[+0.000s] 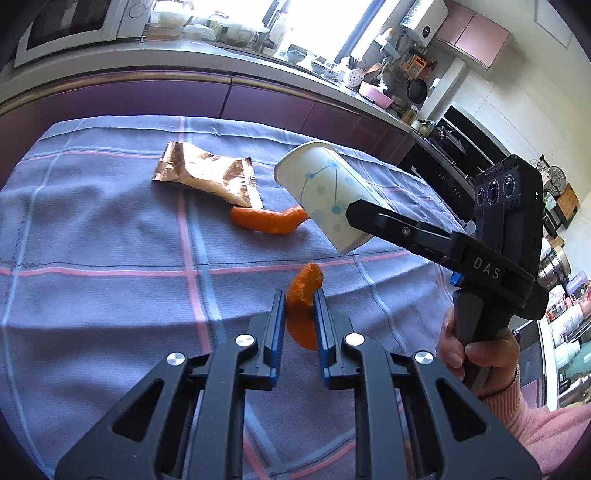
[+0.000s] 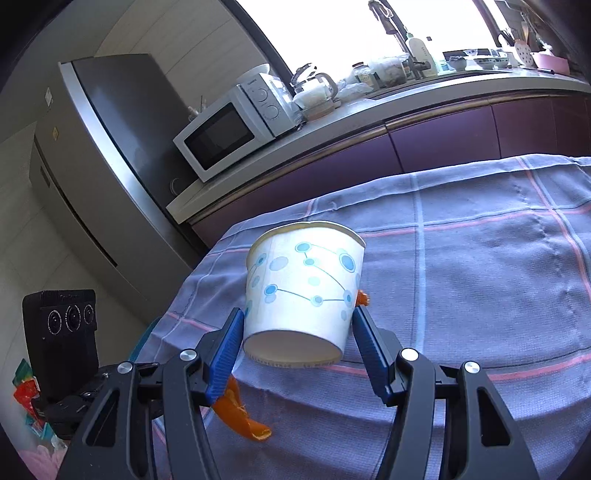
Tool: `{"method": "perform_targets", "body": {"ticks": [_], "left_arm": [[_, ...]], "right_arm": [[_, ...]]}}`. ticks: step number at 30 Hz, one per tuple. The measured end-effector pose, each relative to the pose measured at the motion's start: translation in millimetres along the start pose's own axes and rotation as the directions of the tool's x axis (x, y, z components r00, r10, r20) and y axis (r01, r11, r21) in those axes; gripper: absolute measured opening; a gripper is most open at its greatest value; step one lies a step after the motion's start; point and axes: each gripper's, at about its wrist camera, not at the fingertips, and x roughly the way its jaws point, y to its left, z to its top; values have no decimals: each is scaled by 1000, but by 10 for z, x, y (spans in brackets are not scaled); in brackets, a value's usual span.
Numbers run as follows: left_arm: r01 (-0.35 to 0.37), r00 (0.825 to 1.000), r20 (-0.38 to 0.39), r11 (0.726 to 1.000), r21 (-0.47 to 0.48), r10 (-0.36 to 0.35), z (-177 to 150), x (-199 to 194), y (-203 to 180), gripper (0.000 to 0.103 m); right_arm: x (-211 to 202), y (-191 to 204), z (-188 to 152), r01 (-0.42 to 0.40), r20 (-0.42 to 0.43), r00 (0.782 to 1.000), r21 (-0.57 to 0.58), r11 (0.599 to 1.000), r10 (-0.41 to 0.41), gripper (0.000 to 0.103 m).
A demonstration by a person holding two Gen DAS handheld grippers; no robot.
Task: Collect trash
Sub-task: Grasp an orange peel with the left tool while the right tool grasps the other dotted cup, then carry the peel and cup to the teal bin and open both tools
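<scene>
Left wrist: peel [image 1: 303, 295] upright between claw [image 1: 300, 314].

Both grippers are black with blue pads and round silver screws. The right gripper [image 1: 364, 216] says "DAS" in white. The sleeve [image 1: 546, 435] is fuzzy and pink.

Bright daylight from blown-out window [image 2: 332, 33]; sharp focus; strong fisheye bending, dark vignette at corners.

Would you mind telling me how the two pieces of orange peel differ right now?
The near orange peel is pinched between the left gripper pads and lifted off the cloth; the far orange peel lies flat on the cloth beside the foil wrapper. The near one stands upright, the far one is long and bent. Both are orange rind.
</scene>
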Motion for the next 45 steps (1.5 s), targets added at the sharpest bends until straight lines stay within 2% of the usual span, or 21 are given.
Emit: {"method": "perform_targets", "body": {"ticks": [12,17,23,26,31,38,45], "left_arm": [[-78,989,119,993,-90,88,-274,-849,449,16],[-119,975,169,980,-160,146,-408,-1262,722,16],[-177,950,212,954,-243,230,-595,-1720,1058,16],[-204,933,234,936,-287,275,-674,-1949,1236,16],[-261,894,262,897,-357,364,-797,-2329,1523,16],[-333,847,242,827,-454,474,-963,-2631,1945,16],[-366,831,186,767,-527,524,-1143,-2661,2370,16]], "right_arm": [[271,639,-79,-118,-70,991,-105,987,111,58],[447,938,-108,-173,-114,981,-150,974,157,58],[668,1343,-158,-242,-176,962,-209,947,207,58],[785,1554,-185,-278,-207,951,-236,931,231,58],[994,1905,-237,-339,-263,927,-272,901,269,58],[1309,2369,-316,-403,-335,894,-306,863,299,58],[1619,2717,-438,-435,-407,866,-321,841,292,58]]}}
